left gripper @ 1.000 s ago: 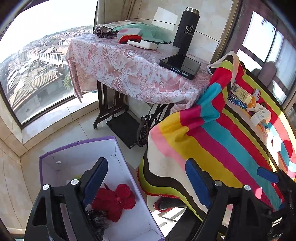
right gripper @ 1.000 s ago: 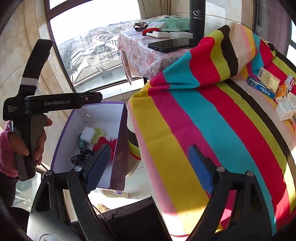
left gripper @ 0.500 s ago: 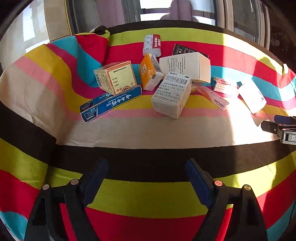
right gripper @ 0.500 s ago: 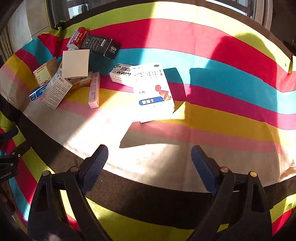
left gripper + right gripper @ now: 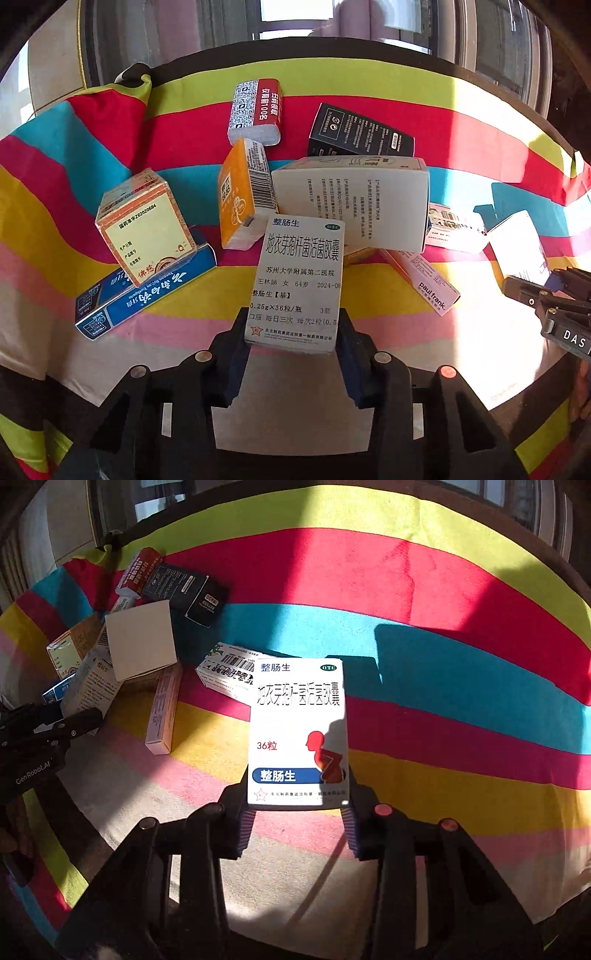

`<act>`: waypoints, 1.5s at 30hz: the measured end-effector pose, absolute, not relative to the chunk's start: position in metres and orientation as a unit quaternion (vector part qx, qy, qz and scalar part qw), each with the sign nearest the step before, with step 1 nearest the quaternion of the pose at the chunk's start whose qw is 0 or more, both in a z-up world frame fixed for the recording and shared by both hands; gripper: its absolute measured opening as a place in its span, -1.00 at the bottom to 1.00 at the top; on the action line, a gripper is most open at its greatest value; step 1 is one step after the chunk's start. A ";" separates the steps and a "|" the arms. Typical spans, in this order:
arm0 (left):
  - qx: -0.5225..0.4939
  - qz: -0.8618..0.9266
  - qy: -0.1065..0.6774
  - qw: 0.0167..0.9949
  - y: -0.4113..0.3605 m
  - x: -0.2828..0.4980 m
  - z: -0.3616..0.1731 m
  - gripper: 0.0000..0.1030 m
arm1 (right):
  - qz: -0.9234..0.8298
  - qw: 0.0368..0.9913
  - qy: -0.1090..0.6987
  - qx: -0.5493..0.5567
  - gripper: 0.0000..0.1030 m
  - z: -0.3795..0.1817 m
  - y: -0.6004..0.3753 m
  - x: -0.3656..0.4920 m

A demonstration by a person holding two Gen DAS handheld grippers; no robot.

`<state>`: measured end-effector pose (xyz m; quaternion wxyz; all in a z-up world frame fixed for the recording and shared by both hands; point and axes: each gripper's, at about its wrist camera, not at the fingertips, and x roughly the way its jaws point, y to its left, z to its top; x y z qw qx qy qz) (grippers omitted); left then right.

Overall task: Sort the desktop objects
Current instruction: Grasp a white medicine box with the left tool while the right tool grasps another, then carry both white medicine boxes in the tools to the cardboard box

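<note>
Two white cardboard medicine boxes lie near on the striped cloth (image 5: 443, 602): the labelled white box (image 5: 295, 280) sits between the closing left gripper (image 5: 291, 350) jaws, the red-figure white box (image 5: 298, 734) between the closing right gripper (image 5: 297, 823) jaws; other cartons lie farther left.

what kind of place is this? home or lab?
Likely a home, a sunlit table by windows. A striped cloth covers it, with a scatter of medicine boxes and a toothpaste box: household clutter, no lab gear beyond the handheld rigs.
</note>
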<state>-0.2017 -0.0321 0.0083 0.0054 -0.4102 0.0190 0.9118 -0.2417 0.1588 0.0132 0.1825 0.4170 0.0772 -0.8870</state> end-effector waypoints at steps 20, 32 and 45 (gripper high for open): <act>-0.416 0.906 -0.082 -0.023 -0.046 0.038 0.015 -0.21 | -0.857 0.296 0.110 0.408 -0.15 0.024 0.157 -0.045; -0.404 0.907 -0.105 -0.047 -0.073 0.143 0.016 -0.21 | -0.847 0.328 0.152 0.391 -0.15 0.017 0.139 0.053; -0.403 0.896 -0.155 -0.102 -0.117 0.199 0.022 -0.21 | -0.812 0.405 0.205 0.366 -0.15 0.021 0.084 0.109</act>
